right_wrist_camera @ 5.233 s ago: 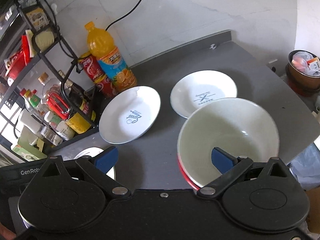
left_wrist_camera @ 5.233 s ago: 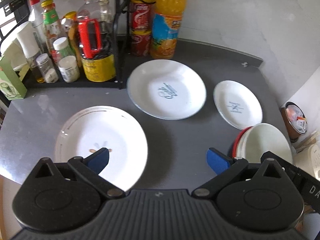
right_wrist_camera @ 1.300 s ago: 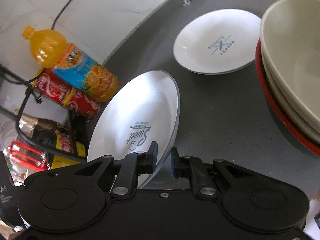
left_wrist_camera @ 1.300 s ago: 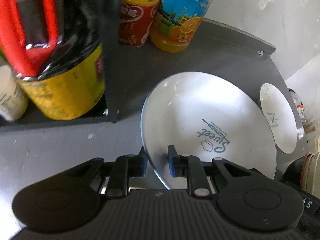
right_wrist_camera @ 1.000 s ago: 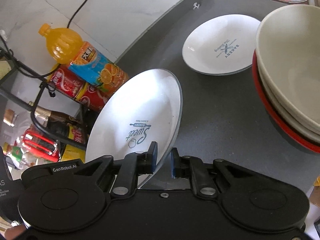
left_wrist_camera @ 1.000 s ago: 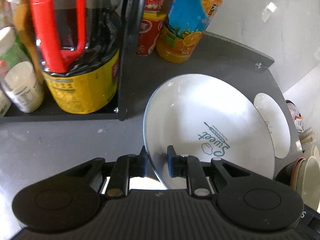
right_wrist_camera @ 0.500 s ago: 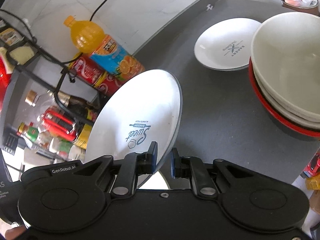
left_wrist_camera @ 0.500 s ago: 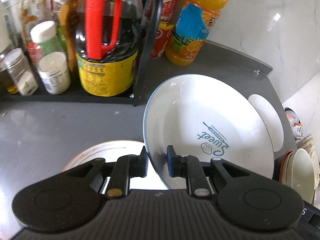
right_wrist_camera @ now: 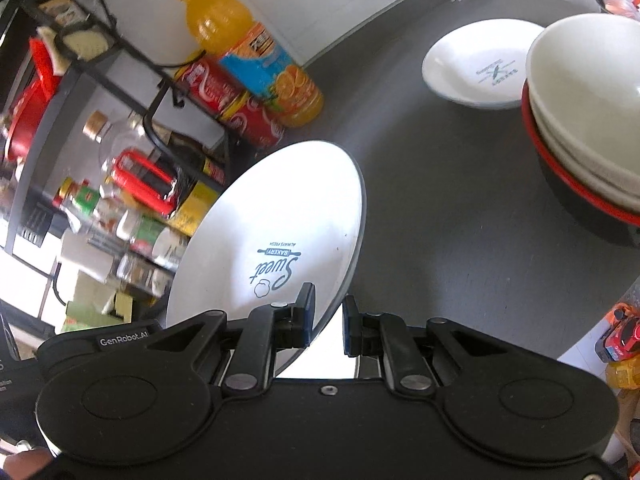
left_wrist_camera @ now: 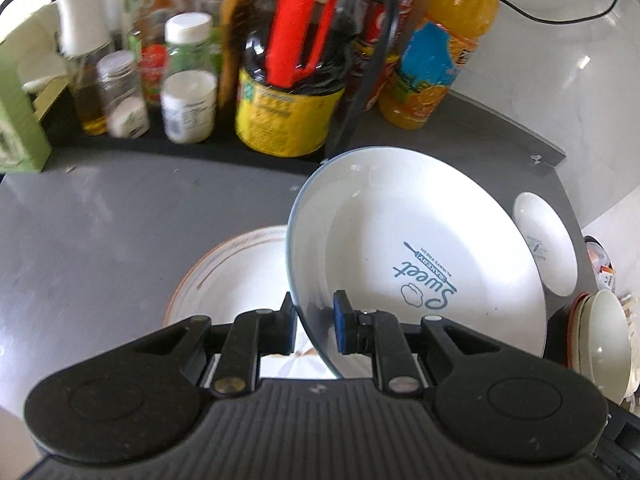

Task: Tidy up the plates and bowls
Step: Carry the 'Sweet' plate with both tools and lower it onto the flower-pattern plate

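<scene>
The white "Sweet" plate [left_wrist_camera: 416, 248] is being held clear of the grey counter [left_wrist_camera: 120, 216], tilted on edge, with the left tool [left_wrist_camera: 314, 322] clamped on one part of its rim and the right tool [right_wrist_camera: 328, 320] clamped on another, probably so that neither grip is bearing the whole weight. It is being carried above the gold-rimmed plate [left_wrist_camera: 236, 276], seemingly for stacking there, while the small plate [right_wrist_camera: 476, 68] and the stacked bowls [right_wrist_camera: 584, 112] are being left well apart.
</scene>
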Motion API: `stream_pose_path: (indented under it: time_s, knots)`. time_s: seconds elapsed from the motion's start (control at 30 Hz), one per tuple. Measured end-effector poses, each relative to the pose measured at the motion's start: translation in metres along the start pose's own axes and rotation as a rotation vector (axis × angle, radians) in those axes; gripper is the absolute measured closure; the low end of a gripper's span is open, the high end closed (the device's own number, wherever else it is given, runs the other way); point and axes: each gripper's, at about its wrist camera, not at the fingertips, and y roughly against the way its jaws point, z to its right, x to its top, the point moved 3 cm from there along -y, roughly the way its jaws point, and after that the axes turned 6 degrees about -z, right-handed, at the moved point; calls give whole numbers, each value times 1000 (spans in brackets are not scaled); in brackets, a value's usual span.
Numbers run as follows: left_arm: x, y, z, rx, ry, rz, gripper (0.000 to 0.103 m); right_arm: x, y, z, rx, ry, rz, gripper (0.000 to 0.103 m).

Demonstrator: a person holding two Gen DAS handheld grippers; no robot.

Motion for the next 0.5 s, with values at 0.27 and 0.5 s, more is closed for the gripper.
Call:
stream_pose_path:
  time_s: [0.27, 0.5]
  knots:
    - [-23, 8, -17, 38, 41, -6, 86, -13, 0, -5, 0, 48, -45, 91]
    - [-39, 12, -23, 60, 58, -11, 86, -25, -1, -2, -8, 76, -85, 91]
